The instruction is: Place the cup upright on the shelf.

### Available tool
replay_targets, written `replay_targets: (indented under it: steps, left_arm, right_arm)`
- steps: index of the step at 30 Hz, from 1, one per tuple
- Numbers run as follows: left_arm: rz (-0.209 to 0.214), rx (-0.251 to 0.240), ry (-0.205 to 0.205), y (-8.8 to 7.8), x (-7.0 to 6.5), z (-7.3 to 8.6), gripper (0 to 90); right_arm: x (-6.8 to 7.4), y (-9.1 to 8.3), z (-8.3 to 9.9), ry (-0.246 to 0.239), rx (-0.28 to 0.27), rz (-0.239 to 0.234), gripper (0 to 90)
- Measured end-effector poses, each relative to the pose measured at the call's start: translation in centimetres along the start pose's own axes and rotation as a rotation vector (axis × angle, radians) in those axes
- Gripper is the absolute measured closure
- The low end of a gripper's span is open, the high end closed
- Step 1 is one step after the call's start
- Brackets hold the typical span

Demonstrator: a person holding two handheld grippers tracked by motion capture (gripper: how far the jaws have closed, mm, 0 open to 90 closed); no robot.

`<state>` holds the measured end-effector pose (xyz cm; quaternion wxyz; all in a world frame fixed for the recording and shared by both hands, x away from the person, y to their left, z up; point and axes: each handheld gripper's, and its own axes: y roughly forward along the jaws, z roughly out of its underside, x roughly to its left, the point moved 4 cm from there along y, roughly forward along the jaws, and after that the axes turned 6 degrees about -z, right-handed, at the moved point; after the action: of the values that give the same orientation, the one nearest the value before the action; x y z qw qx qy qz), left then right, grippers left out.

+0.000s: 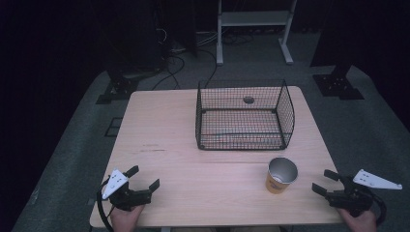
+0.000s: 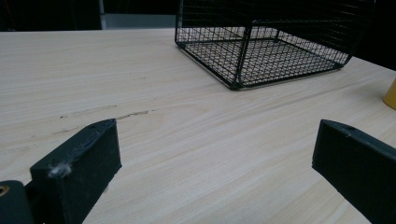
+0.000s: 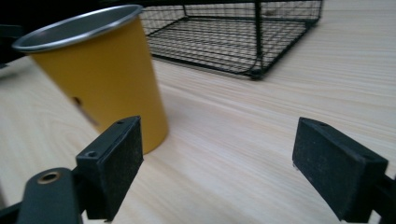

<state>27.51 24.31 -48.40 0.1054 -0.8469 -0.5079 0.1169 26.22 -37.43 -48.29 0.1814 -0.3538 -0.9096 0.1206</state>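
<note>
High view: one table (image 1: 183, 159), one wire basket (image 1: 244, 116), one cup (image 1: 281, 175), two grippers. Landmark = basket.

Table: light wood, long axis runs left-right. Faint scuff on it, left of the basket's near-left corner.

Basket: black mesh, open top, upright, long axis left-right, on the far middle of the table. Small dark round spot shows through its back wall; can't tell what it is.

Cup: yellow body, metal rim and inside, upright, mouth up, long axis vertical. Stands just in front of the basket's near-right corner, not touching it. Looks empty.

Right gripper (image 1: 326, 182): near-right of the basket, at the table's right edge, jaws apart, pointing left toward the cup, near it but not touching. Right gripper view: cup (image 3: 100, 74) sits just beyond the left jaw, outside the gap between them; basket (image 3: 233, 37) behind.

Left gripper (image 1: 143, 178): near-left of the basket, well apart from it and the cup, jaws apart, holding nothing, pointing right and away. Left gripper view: bare table (image 2: 187, 140) between the jaws, basket (image 2: 266, 46) ahead.
</note>
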Motion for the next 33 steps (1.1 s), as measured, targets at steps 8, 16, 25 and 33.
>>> replay_targets:
  steps: [8,16,25,33]
  left_arm:
    - [-0.002,-0.007,-0.002,-0.2,0.0,0.0,0.4]
    - [0.0,-0.013,0.002,-0.3,0.0,0.0,0.4]
    - [0.009,-0.023,0.007,-0.2,0.0,-0.2,0.4]
    - [0.017,-0.02,0.017,0.1,-0.2,-0.2,0.4]
  right_arm:
    - [2.3,0.3,0.0,-0.056,0.0,-0.042,13.1]
    - [4.7,1.5,-0.7,-0.116,0.016,-0.093,13.0]
    - [6.4,3.5,-0.9,-0.159,0.044,-0.114,12.7]
    - [7.1,5.1,-1.0,-0.168,0.056,-0.121,10.5]
